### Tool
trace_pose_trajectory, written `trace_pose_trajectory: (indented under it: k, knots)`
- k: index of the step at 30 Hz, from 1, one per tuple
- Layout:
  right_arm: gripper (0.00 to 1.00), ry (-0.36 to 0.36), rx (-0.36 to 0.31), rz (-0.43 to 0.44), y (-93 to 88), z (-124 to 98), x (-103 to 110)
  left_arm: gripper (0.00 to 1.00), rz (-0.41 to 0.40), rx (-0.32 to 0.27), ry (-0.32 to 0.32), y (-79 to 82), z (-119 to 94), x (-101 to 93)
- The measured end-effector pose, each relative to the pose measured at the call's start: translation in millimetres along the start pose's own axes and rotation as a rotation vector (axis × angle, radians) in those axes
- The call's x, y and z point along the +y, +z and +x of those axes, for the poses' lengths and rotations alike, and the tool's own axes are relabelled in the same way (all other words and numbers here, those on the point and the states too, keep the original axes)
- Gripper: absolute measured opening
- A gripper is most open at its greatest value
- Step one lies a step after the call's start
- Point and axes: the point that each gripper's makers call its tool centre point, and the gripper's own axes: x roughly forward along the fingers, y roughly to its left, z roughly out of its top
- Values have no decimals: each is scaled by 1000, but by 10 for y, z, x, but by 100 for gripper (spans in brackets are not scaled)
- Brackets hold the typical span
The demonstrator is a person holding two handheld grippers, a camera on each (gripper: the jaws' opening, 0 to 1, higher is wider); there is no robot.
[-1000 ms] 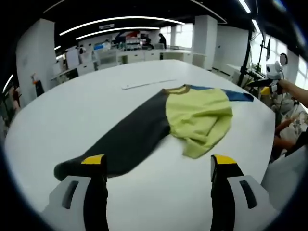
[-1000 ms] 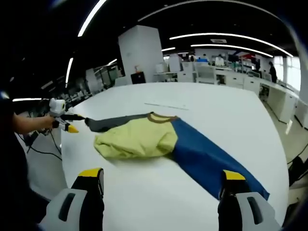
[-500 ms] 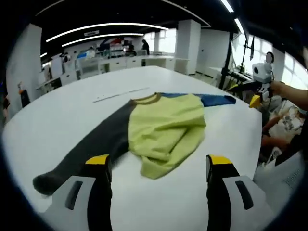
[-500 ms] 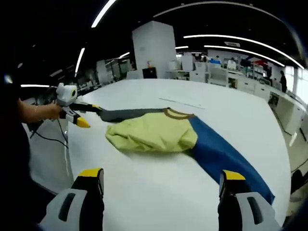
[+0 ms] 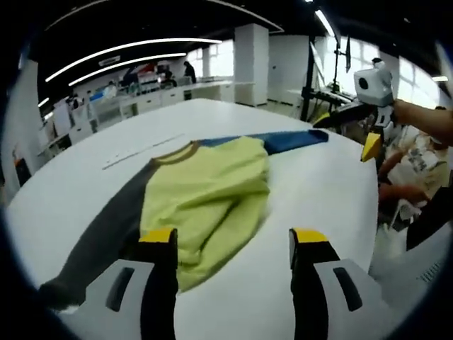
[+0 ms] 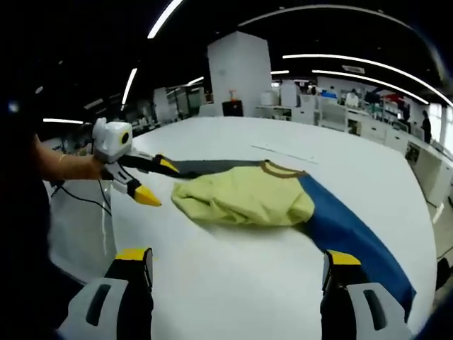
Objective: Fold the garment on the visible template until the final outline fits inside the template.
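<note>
A long-sleeved shirt (image 5: 205, 195) lies spread on a large white desk (image 5: 311, 191). Its body is yellow-green and rumpled, its collar brown, one sleeve dark grey (image 5: 99, 237) and the other blue (image 5: 283, 140). The shirt sits toward the middle of the desk, with each sleeve running out toward an opposite edge. A thin pale strip (image 5: 141, 146) lies flat on the desk beyond the collar, apart from the shirt.

In the left gripper view, the left gripper (image 5: 230, 244) hangs above the hem of the yellow-green body, its yellow-tipped jaws wide apart with nothing between them. The right gripper (image 5: 361, 117), held in a person's hand, is at the desk edge near the end of the blue sleeve.

In the right gripper view, the right gripper (image 6: 237, 258) hovers over bare desk near its edge, jaws wide apart and empty, with the blue sleeve (image 6: 354, 234) running toward its right jaw. The left gripper (image 6: 141, 177) appears at the far end of the grey sleeve (image 6: 205, 167), jaws spread, close above the cloth; whether they touch it cannot be told.

Office desks and ceiling lights fill the room behind.
</note>
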Motion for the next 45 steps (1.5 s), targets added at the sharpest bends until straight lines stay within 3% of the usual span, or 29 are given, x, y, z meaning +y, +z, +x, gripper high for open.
trace_pose_trajectory:
  k: [10, 25, 45]
  knots:
    - [99, 21, -9, -3, 35, 18, 203, 43, 79, -8, -29, 129, 284, -242]
    - [99, 30, -14, 17, 30, 18, 239, 28, 154, -3, -71, 279, 701, -542]
    - [98, 15, -5, 44, -33, 39, 140, 23, 190, 77, -26, 184, 1143, -382]
